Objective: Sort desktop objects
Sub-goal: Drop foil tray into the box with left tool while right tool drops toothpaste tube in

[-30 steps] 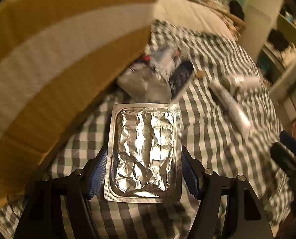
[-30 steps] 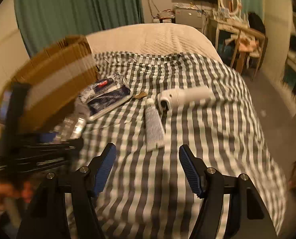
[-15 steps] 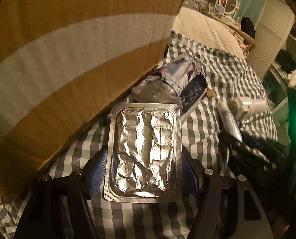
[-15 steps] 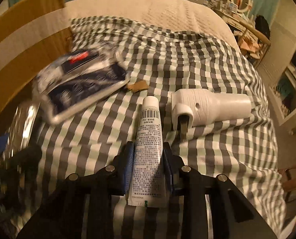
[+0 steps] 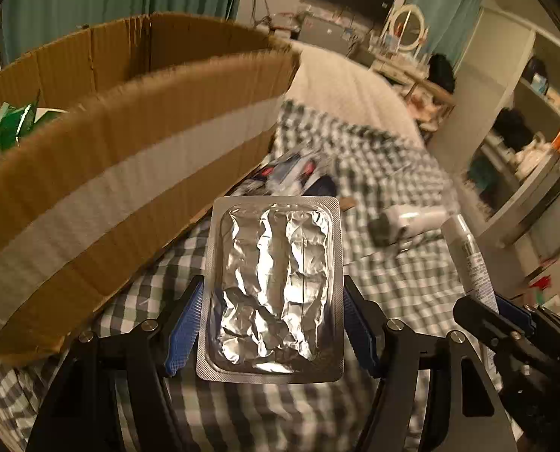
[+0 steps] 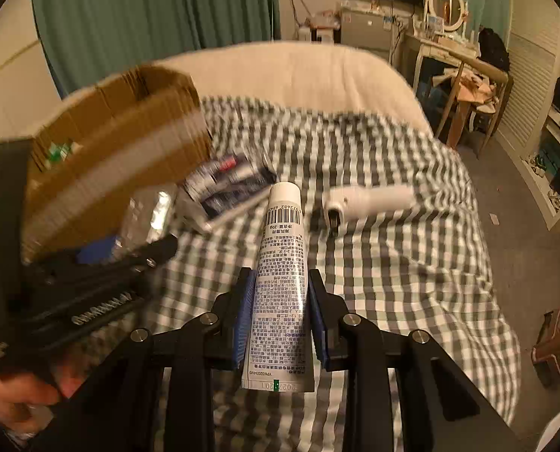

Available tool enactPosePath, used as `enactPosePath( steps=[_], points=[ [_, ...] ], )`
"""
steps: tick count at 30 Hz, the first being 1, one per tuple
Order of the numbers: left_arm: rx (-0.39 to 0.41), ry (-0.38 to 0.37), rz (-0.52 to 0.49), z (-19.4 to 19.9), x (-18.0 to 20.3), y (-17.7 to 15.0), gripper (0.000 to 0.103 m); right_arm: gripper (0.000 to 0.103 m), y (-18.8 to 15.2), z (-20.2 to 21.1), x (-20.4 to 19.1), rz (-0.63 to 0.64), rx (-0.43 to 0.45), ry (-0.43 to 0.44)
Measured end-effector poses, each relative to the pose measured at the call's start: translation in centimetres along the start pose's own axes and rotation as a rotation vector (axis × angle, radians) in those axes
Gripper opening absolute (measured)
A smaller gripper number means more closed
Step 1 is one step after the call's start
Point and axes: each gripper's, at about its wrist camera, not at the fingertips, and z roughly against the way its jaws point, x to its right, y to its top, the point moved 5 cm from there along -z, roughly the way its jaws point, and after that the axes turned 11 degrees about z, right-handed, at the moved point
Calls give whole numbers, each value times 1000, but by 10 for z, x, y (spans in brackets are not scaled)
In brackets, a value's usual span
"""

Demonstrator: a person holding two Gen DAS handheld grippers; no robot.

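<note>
Both grippers were loaded and neither load had reached the cardboard box (image 5: 129, 173) yet, so the sort looked partly done. The left gripper (image 5: 272, 324) had its blue-padded jaws closed against the two long edges of a foil blister pack (image 5: 276, 286), held flat above the checked bedcover (image 5: 393, 278), just near and right of the box's front wall. The right gripper (image 6: 278, 312) had its jaws clamped on the lower body of a white tube (image 6: 280, 275) with a barcode and small print, cap end pointing away, lifted clear of the cover.

The box stood at the left, open-topped, with a pale tape band across its near wall. Inside, at the far left, something green and glossy (image 5: 5, 128) showed over the rim, probably packaging already sorted; the rest of the interior was hidden by the wall.

Left on the bedcover: a heap of dark and clear packets (image 6: 227, 184) close beside the box's right corner, too blurred to name singly, and a white handheld device (image 6: 366, 199) lying on its side farther right, well apart from the box. By my judgement those remained, along with dropping the two held items. A hand (image 6: 20, 399) showed at the near left in the right wrist view, gripping the left tool's handle.
</note>
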Motion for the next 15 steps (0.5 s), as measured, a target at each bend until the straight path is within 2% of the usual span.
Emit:
enactPosePath(
  steps=[3,9,13,15],
  points=[
    [43,-57,-5,23,6,5,70,27,15,28,-7,-16,56,25],
    [213,-126,-45,86,11,36,70,27,57,60,-34,-18,152,114],
    [389,-134,18,142,-19,91,70,27,96,62,-60,5,205,191],
    [432,-118,46,151,-35,115,70,27,124,53,-78,10,228,245]
  ],
)
